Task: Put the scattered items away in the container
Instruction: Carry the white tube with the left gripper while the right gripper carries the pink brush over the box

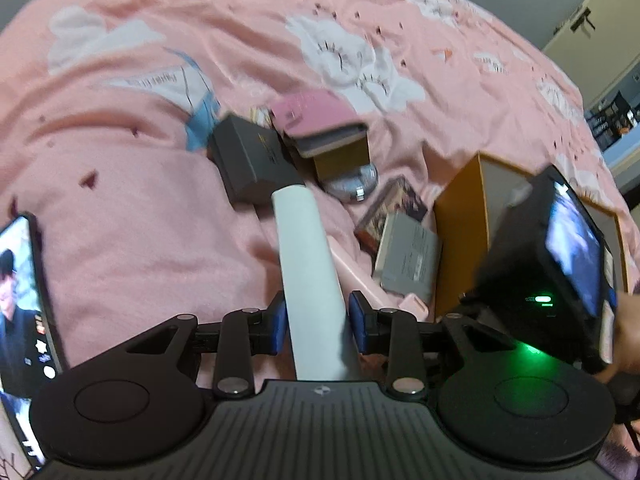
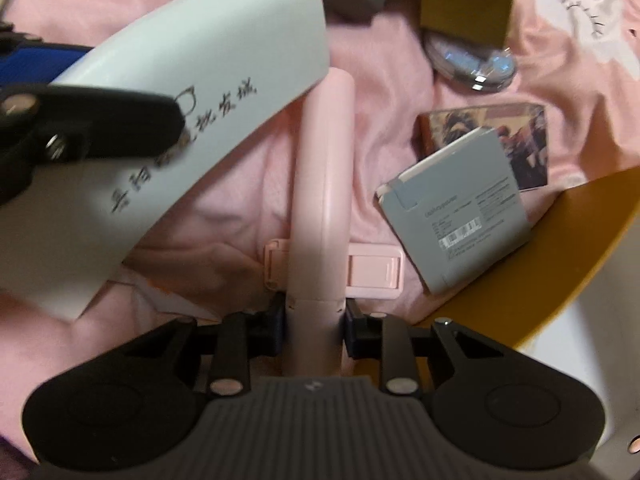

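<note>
Rumpled pink floral bedspread point(image 1: 168, 216)

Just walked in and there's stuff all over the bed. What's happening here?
A person with a handheld gripper in each hand is tidying loose items on a pink blanket into an orange box. The left gripper holds a white case, lifted off the bedding. The right gripper has its jaws around a pink stick-like gadget lying on the blanket. A grey box, a photo card, a round compact and a dark box remain scattered.
</note>
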Demonstrator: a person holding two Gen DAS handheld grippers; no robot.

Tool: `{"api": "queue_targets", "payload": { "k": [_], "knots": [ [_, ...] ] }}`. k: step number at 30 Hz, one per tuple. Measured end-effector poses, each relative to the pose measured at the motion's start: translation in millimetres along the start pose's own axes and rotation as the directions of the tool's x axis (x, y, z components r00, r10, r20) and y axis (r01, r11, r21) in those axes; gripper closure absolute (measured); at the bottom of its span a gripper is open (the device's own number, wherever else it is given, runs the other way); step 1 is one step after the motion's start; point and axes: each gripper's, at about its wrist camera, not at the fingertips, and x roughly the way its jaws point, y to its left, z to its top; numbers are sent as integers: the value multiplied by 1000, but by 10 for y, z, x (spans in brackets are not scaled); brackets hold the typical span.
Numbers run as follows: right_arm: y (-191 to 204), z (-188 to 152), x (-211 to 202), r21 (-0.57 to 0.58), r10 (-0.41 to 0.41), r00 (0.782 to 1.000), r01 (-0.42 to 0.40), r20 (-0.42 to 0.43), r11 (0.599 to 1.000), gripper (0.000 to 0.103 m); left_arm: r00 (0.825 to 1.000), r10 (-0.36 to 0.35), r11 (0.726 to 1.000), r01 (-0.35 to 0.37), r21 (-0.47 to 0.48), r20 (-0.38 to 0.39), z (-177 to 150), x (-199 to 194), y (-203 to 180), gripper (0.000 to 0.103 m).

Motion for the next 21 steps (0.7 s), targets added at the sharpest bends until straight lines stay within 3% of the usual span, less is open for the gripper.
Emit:
{"api": "queue_targets", "payload": {
  "k": [4, 9, 14, 21],
  "knots": [
    [-45, -140, -242, 44, 28, 995, -32, 98, 999, 73, 999, -27, 999, 28, -17, 47, 50, -162, 10, 70],
    [-108, -290, -576, 113, 42, 973, -69, 228, 991, 73, 994, 1, 1000, -1, -5, 105, 61, -323, -74, 70],
    [-122, -460, -950, 178, 9, 919, -86, 393, 980, 73, 988, -15, 999, 10, 32, 155, 46, -459, -225, 71],
    [-303, -798, -1155, 268, -60, 861, -91, 506, 959, 73, 987, -75, 992, 60, 109, 144, -20, -485, -538, 72]
  ]
}}
